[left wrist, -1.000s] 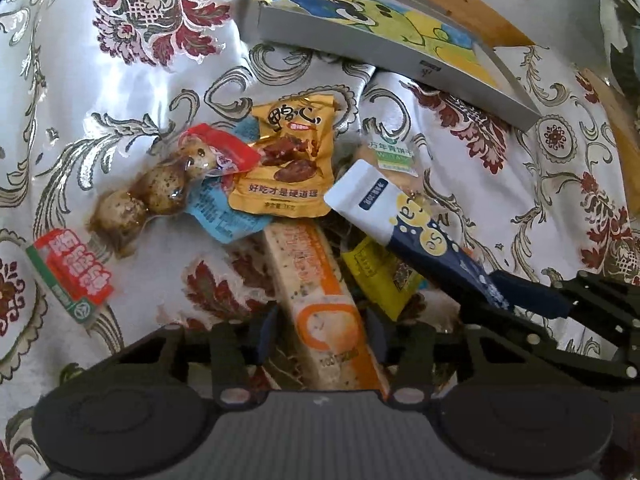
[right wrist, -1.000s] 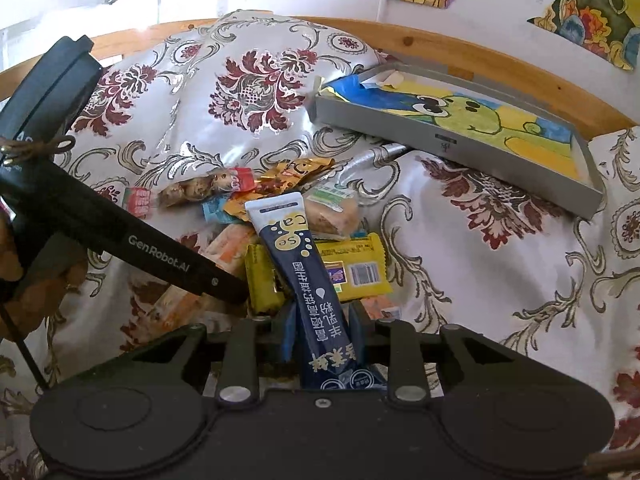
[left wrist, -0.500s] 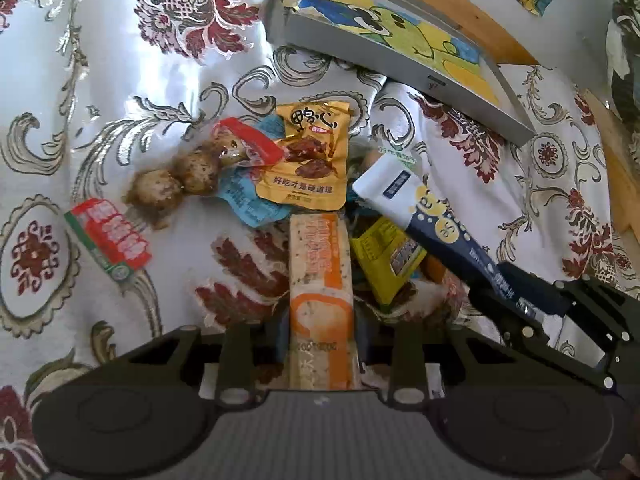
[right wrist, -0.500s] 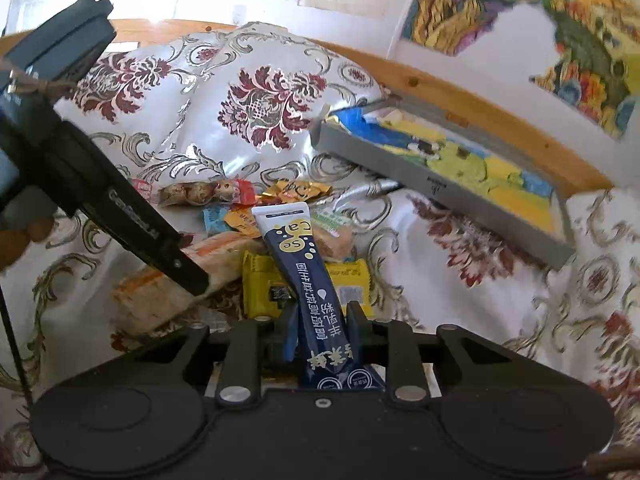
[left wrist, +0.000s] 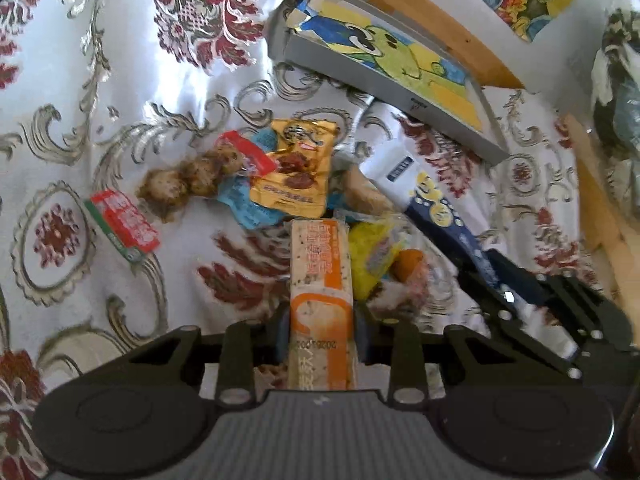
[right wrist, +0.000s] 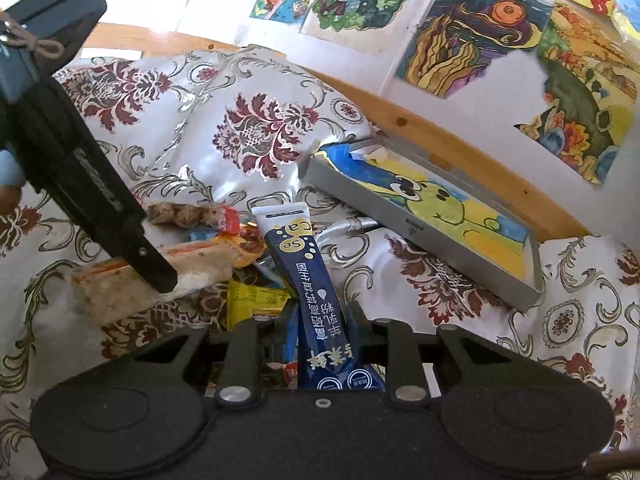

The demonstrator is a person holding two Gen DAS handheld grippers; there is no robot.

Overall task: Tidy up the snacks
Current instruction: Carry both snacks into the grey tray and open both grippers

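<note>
My left gripper [left wrist: 322, 326] is shut on a long orange and white snack bar [left wrist: 320, 280], lifted a little above the pile. My right gripper [right wrist: 323, 330] is shut on a navy blue stick pack [right wrist: 304, 276] with a white end, tilted upward. The same blue stick pack [left wrist: 436, 208] and the right gripper [left wrist: 532, 308] show at the right of the left wrist view. On the cloth lie a golden pouch [left wrist: 296, 176], a pack of brown eggs [left wrist: 192, 178], a red sachet [left wrist: 122, 224] and a yellow packet [left wrist: 372, 256]. A grey tray [right wrist: 424, 216] with a cartoon picture sits behind.
A floral white and maroon cloth [left wrist: 120, 80] covers the surface. A wooden rail [right wrist: 460, 136] runs behind the tray, with colourful drawings [right wrist: 480, 28] on the wall above. The left gripper's black body [right wrist: 80, 184] crosses the left side of the right wrist view.
Both grippers have risen with their packs, the orange bar and the blue stick coming up off the pile. The views have tilted up, showing more of the tray and wall.
</note>
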